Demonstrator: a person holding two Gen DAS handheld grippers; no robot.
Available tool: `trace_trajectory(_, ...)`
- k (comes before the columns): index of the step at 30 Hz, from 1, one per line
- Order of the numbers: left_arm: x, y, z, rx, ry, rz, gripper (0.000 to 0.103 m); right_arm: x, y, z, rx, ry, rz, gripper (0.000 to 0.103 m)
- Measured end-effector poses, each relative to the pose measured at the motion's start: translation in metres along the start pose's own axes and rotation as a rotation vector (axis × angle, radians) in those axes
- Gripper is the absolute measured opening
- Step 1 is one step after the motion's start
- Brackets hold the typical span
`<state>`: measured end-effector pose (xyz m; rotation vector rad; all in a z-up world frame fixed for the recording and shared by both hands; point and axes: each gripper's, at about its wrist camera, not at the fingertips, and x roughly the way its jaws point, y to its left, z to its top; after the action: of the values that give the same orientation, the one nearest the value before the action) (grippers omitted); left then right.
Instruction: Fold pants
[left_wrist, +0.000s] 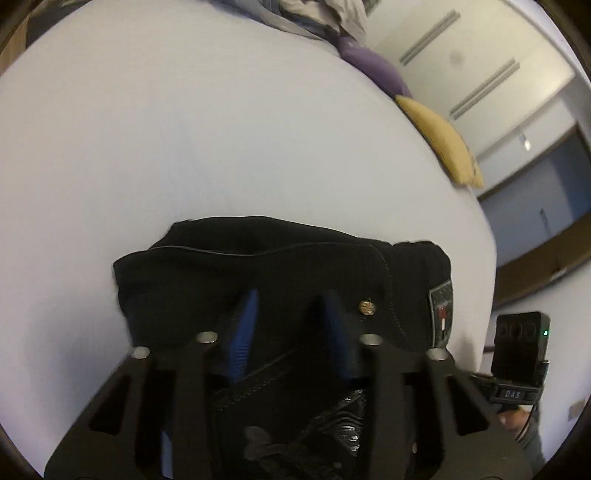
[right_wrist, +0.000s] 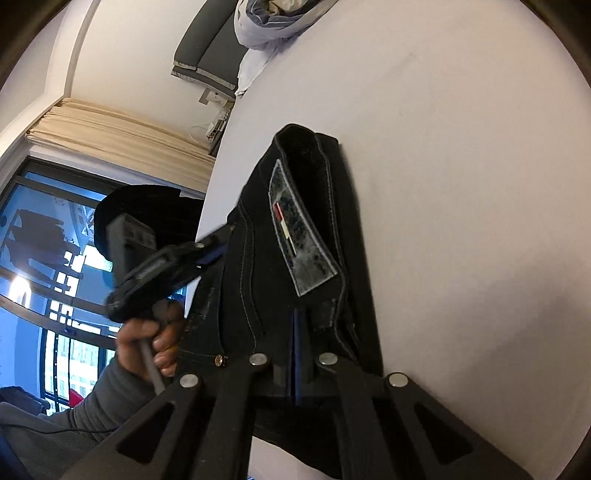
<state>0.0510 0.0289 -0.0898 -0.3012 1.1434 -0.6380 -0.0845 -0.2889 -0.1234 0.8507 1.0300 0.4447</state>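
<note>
While the black pants (left_wrist: 280, 266) lay folded into a compact bundle near the edge of the pale bed (left_wrist: 184, 129), the left gripper (left_wrist: 291, 321) hung directly over them, its blue fingers (left_wrist: 245, 325) partly spread with dark cloth showing between them; whether the pads pressed that cloth could not be told. Seen from that side, the bundle's long axis ran across the fingers, with a brass rivet (left_wrist: 367, 306) just beside the right finger and the patch label (left_wrist: 441, 310) further right. On the right, the right gripper (right_wrist: 297, 354) had its jaws pressed together, seemingly nipping the bundle's near end, so the pants ran lengthways away from it. By my reading, both hands were on the bundle, the left across its middle.
</note>
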Motion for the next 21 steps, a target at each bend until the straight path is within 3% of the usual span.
trace_trajectory(3,-0.015,-0.009,-0.008,0.074,-0.026,0.031,0.032,0.0,0.001,0.0,-0.003,-0.001,-0.005,0.0)
trace_trajectory(6,-0.034,-0.022,-0.023,0.117,-0.038,-0.012,0.032,0.004,0.004,-0.001,-0.005,-0.005,-0.015,0.0)
trace_trajectory(9,-0.025,-0.026,-0.051,0.197,0.003,0.07,0.031,0.007,0.01,-0.001,-0.004,-0.006,-0.025,0.0)
trace_trajectory(14,-0.05,-0.028,-0.076,0.169,-0.054,0.053,0.031,0.006,0.017,-0.004,-0.024,-0.016,-0.049,0.0)
trace_trajectory(21,-0.071,-0.045,-0.13,0.32,-0.091,0.128,0.031,0.008,0.021,-0.007,-0.031,-0.023,-0.062,0.0)
